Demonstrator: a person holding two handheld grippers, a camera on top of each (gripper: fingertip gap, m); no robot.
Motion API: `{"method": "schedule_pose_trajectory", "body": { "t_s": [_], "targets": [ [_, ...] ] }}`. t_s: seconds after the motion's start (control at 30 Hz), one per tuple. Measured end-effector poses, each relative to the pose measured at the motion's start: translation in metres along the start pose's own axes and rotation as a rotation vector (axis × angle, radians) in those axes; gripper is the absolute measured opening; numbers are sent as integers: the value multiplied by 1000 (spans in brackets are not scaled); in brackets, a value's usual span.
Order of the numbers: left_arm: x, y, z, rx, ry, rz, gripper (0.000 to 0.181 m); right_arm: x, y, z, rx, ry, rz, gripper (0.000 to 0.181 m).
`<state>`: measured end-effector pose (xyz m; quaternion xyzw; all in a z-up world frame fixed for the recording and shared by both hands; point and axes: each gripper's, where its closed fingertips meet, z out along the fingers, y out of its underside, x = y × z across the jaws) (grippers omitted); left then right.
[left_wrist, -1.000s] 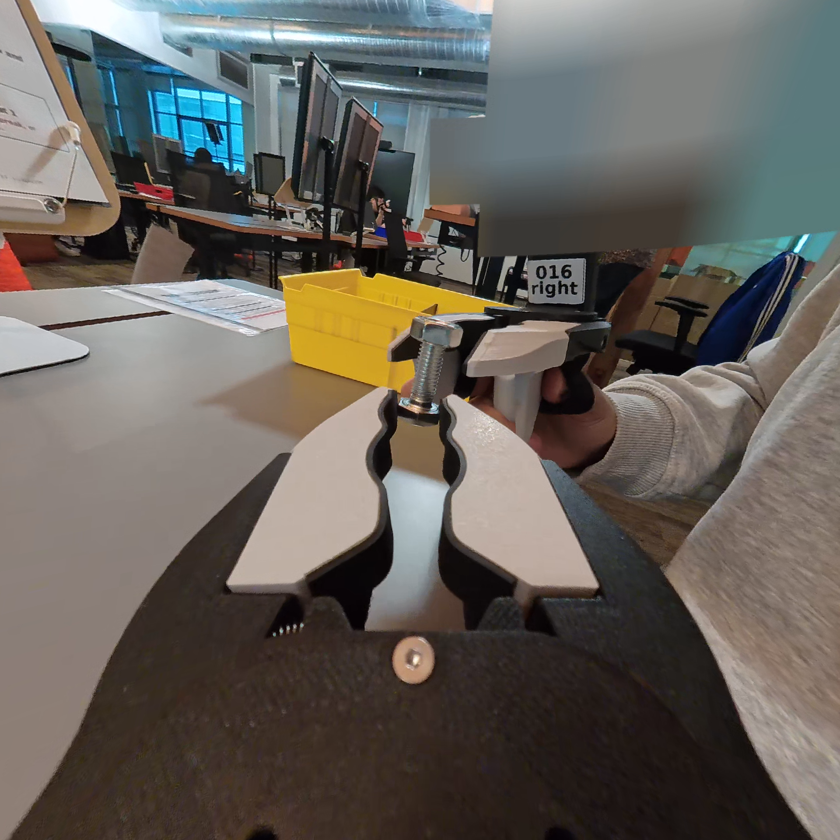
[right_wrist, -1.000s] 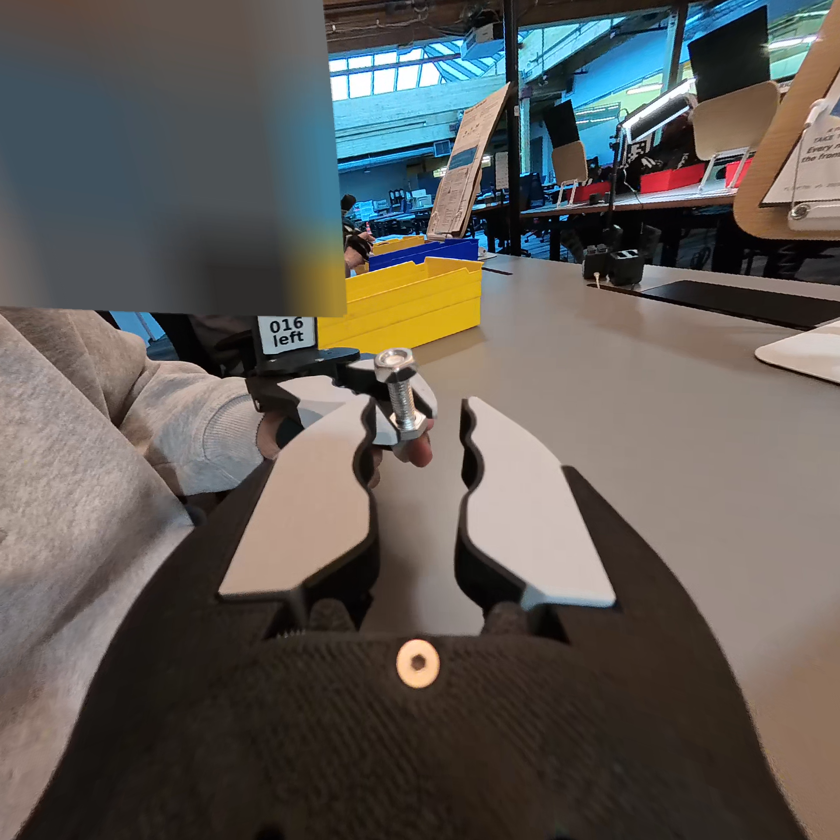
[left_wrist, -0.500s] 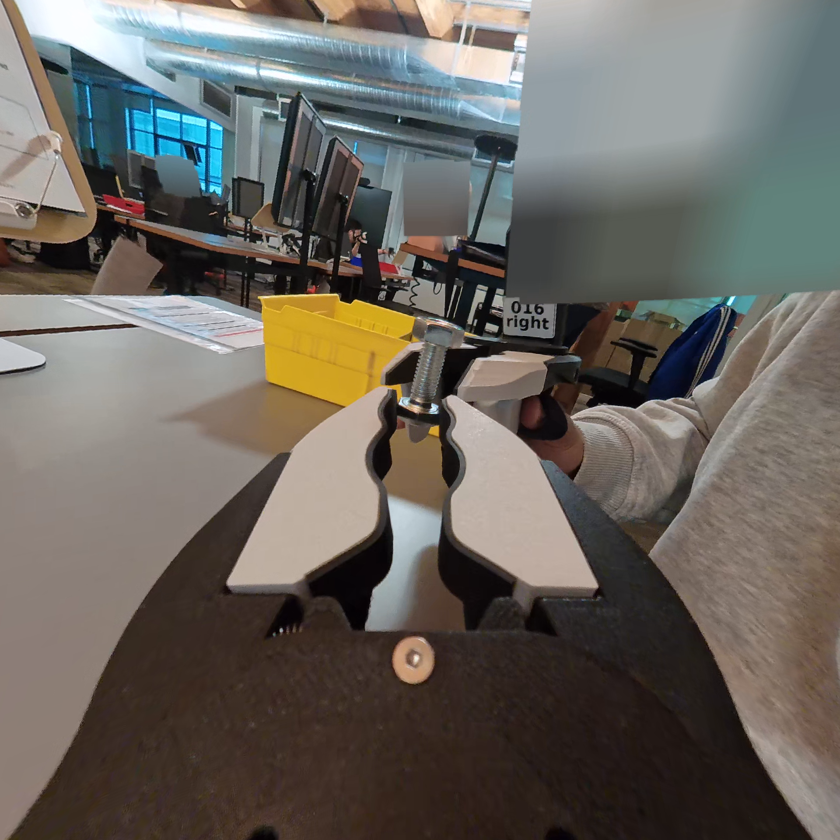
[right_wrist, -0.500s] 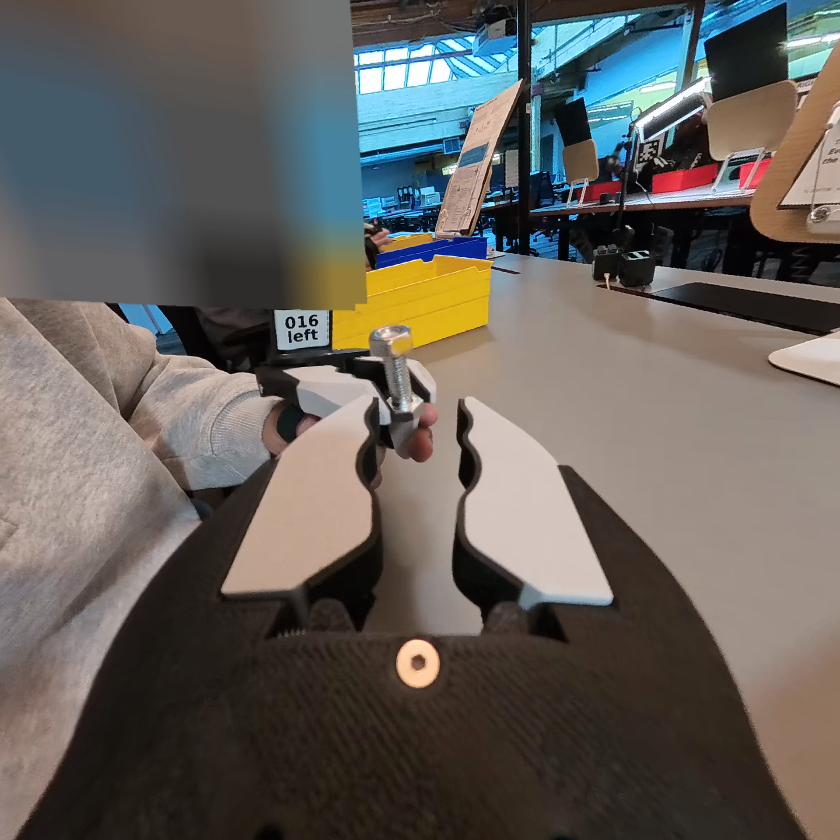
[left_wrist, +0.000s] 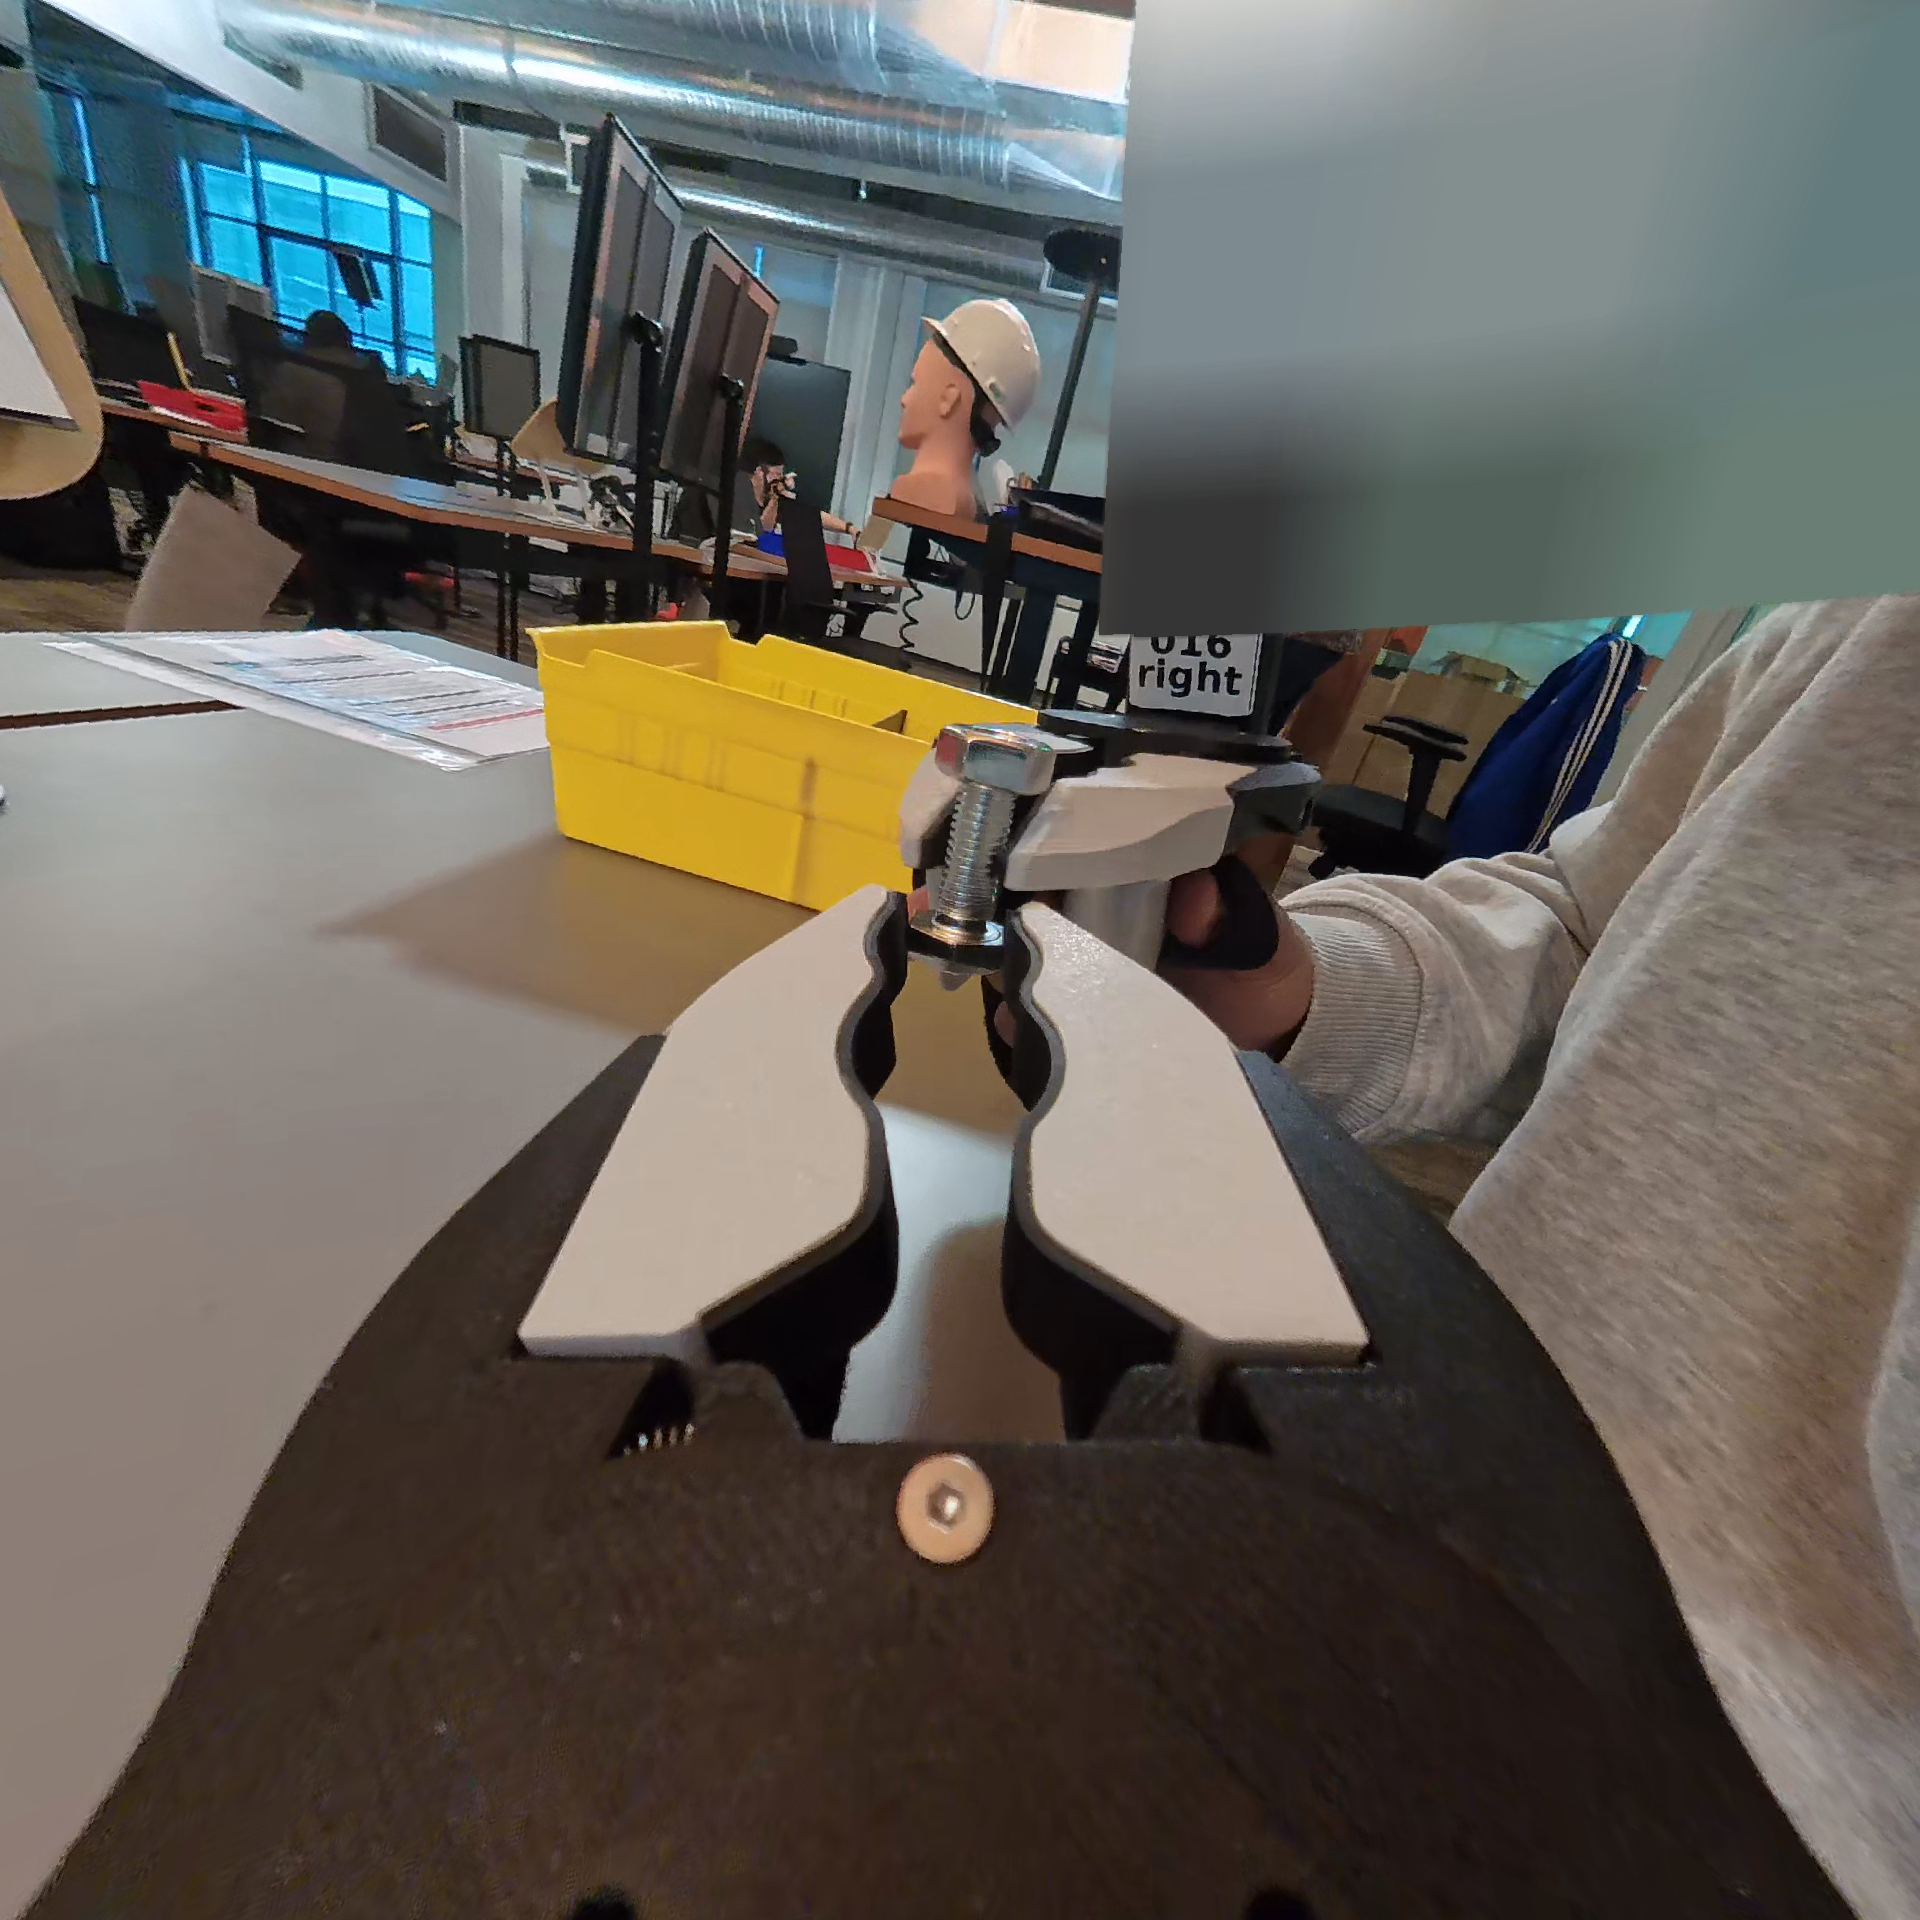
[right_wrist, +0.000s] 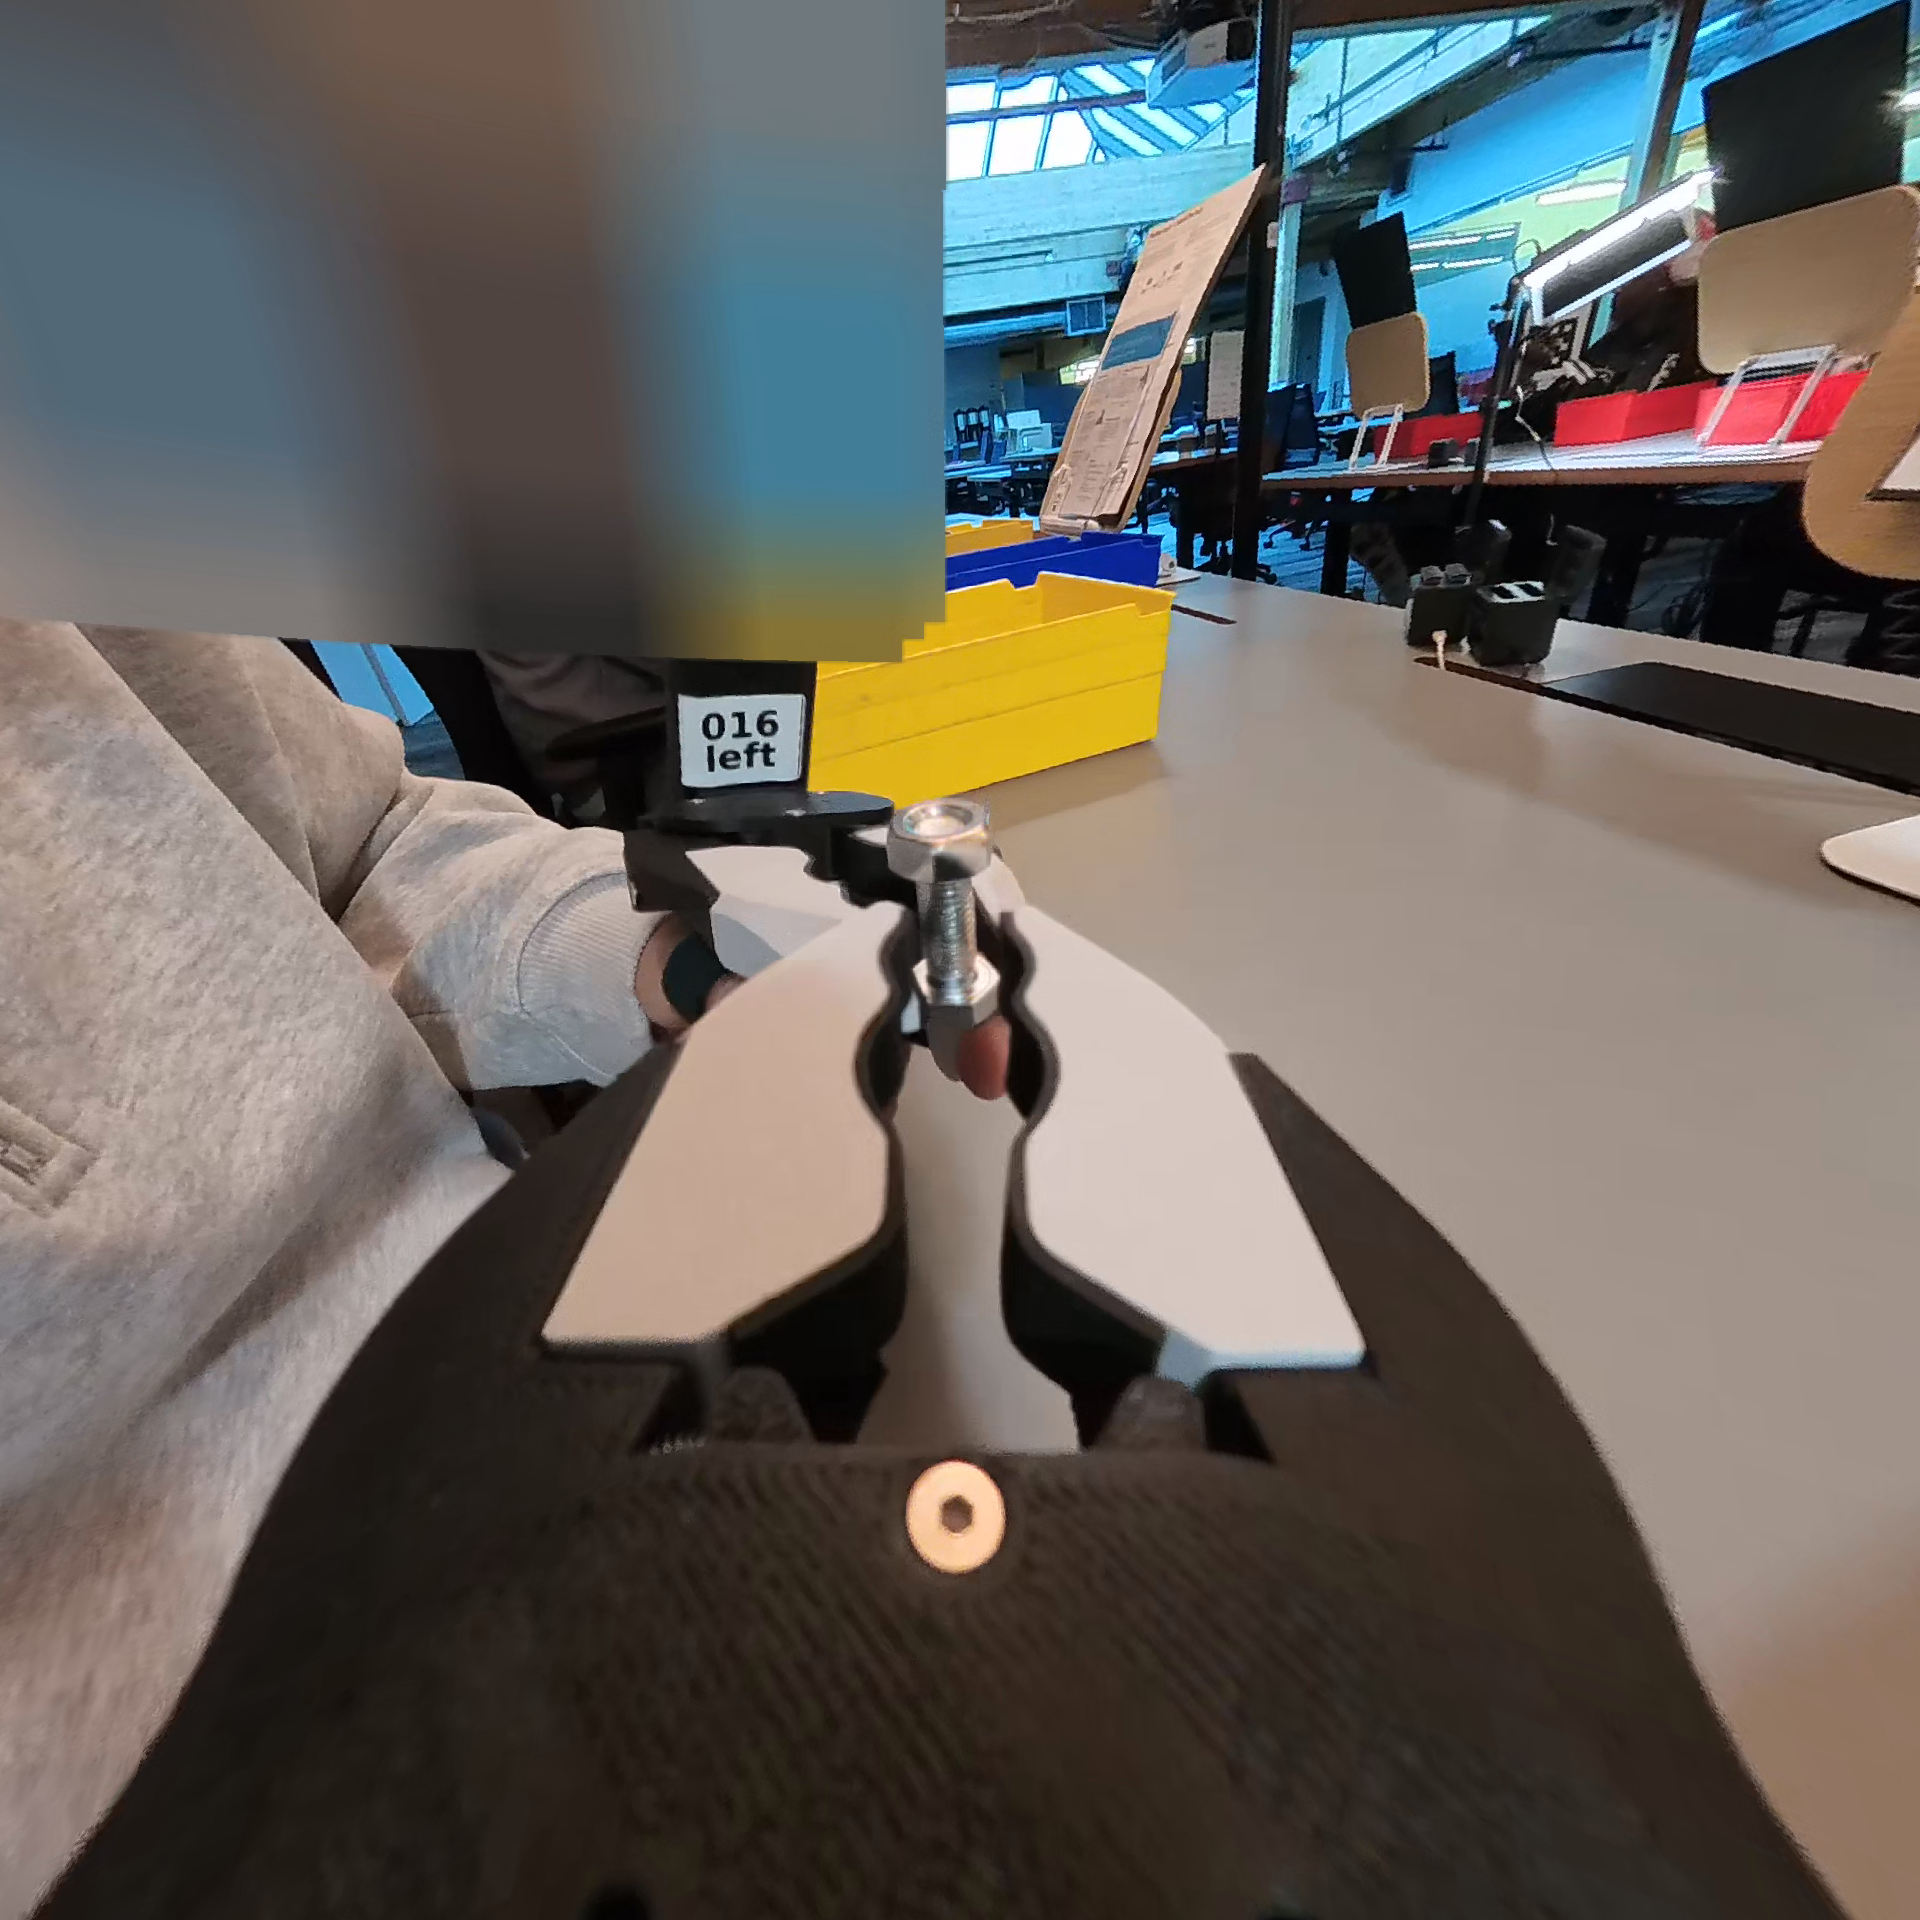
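Change: right gripper (right_wrist: 951, 940) had its fingers spread beside the bolt a second ago; now they have drawn in around its shank
Left gripper (left_wrist: 951, 930): jaws clamped on the nut (left_wrist: 954, 935) at the lower end of the bolt
Right gripper now: jaws close on either side of the threaded shank between head and nut; whether they press it, the views cannot tell
Bolt (left_wrist: 982, 821): one, silver, hex head up, standing upright, held in the air above the near edge of the bench (left_wrist: 260, 987)
Nut count: one, threaded on near the bolt's lower end
Hands: two, each wrapped round a gripper handle, in grey sleeves (left_wrist: 1714, 1091)
Yellow bin (left_wrist: 727, 769): one, just beyond the grippers on the bench
Blue bin (right_wrist: 1049, 556): one, behind the yellow one
Paper sheet (left_wrist: 312, 675): one, flat toward the far left edge of the bench
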<state>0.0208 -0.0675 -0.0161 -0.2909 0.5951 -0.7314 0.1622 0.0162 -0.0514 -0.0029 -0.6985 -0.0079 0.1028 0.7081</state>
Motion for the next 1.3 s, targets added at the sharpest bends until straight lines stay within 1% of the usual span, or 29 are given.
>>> {"method": "schedule_pose_trajectory", "body": {
  "t_s": [0.03, 0.17, 0.23, 0.33, 0.37, 0.5, 0.6, 0.77, 0.93, 1.3],
  "targets": [
    [0, 0, 0, -2, -3, 4, 18, -1, 0, 0, -4, -1, -13, 10],
    [2, 2, 0, -9, 7, -3, 18, -1, 1, 0, -28, 17, -50, 10],
    [0, 3, 1, -19, -12, 4, 19, 1, 3, 0, -38, 25, -48, 10],
    [-4, 8, 2, -59, -47, 45, 35, 2, 1, -1, -25, 24, -30, 9],
    [-3, 11, 2, -76, -49, 63, 36, 3, 0, -2, -21, 25, -24, 9],
    [4, 16, 5, -107, -31, 136, 33, 4, 1, -4, -28, 14, -10, 9],
    [5, 19, 5, -130, -28, 175, 33, -1, 3, -4, -59, -32, -34, 9],
    [6, 17, 4, -118, -13, 145, 33, -6, 4, -5, -68, -74, -40, 9],
    [7, 19, 3, -124, 20, 83, 28, -7, 6, -6, -72, -98, -23, 9],
    [5, 17, 2, -117, 2, 100, 25, -5, 9, -6, -81, -116, 7, 9]
  ]
}}
